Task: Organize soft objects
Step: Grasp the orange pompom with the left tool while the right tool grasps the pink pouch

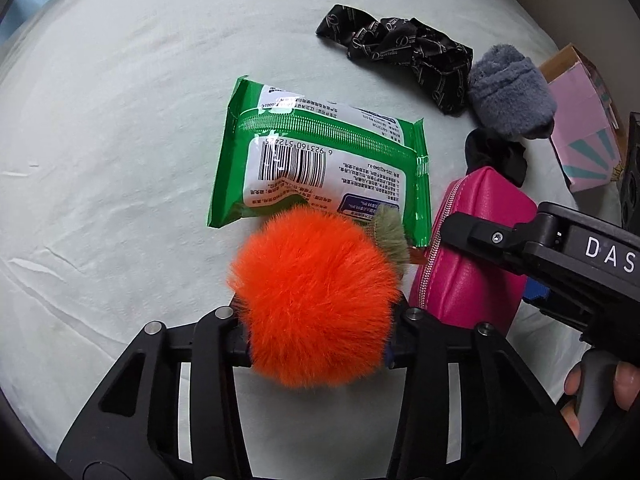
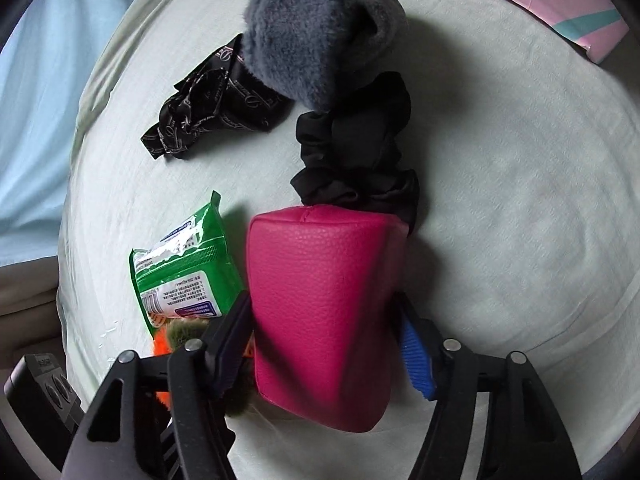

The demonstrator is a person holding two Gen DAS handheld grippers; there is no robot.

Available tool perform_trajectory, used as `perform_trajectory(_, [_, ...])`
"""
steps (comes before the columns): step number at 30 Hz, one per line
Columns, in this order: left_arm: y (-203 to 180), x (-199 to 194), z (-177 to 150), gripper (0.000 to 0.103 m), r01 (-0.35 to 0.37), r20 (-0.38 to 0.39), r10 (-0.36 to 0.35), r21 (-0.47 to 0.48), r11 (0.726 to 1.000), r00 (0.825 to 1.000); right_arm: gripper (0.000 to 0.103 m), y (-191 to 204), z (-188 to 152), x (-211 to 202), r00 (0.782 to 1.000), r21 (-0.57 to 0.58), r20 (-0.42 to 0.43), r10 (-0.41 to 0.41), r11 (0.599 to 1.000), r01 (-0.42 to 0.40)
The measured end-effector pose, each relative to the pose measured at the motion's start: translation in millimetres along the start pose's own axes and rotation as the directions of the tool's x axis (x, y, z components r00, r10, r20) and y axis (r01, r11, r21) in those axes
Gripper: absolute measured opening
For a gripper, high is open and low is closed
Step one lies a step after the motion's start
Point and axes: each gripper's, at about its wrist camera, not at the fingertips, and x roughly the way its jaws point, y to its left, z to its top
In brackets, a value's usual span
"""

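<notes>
From the left wrist, the left gripper (image 1: 318, 340) is clamped on the fluffy orange pom-pom with an olive-green tuft (image 1: 316, 296), which bulges out between the two black fingers and hides the pads. The ball sits low over the pale sheet-covered bed (image 1: 120, 140), its tuft overlapping the near edge of the green plastic wipes packet (image 1: 320, 164). Just to its right stands the magenta faux-leather zip pouch (image 1: 472, 256), with the right gripper (image 1: 460, 236) reaching in over it.

From the right wrist, that gripper's fingers straddle the magenta pouch across its narrow width; the left finger presses its side, while the blue-ribbed right pad (image 2: 416, 364) sits at the other edge, contact there unclear. The pouch's long axis runs straight away from the tool toward the black scrunchie (image 2: 360, 152), the grey plush item (image 2: 320, 28) and the black printed cloth (image 2: 212, 116). A pink-and-teal box (image 2: 560, 4) lies beyond, well apart.
</notes>
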Motion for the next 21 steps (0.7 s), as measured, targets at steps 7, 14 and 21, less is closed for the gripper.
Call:
perform_trajectory(7, [-3,-23,-7,0.037,-0.022,0.032,0.023,-0.007,1.000,0.999,0.042,4,-1,-13,1.000,-0.060,-0.014,0.022,0.998,-0.022])
perform_trajectory(14, [-20,-70,-13,0.037,-0.039,0.104,0.040,-0.014,0.999,0.994,0.037,9,1,-47,0.998,-0.116,0.006,0.065,0.991,-0.064])
perform_trajectory(21, [-43,-141,-7,0.037,-0.050,0.192,0.051,-0.012,0.999,0.980,0.036,24,-3,-115,0.992,-0.215,0.040,0.124,0.970,-0.112])
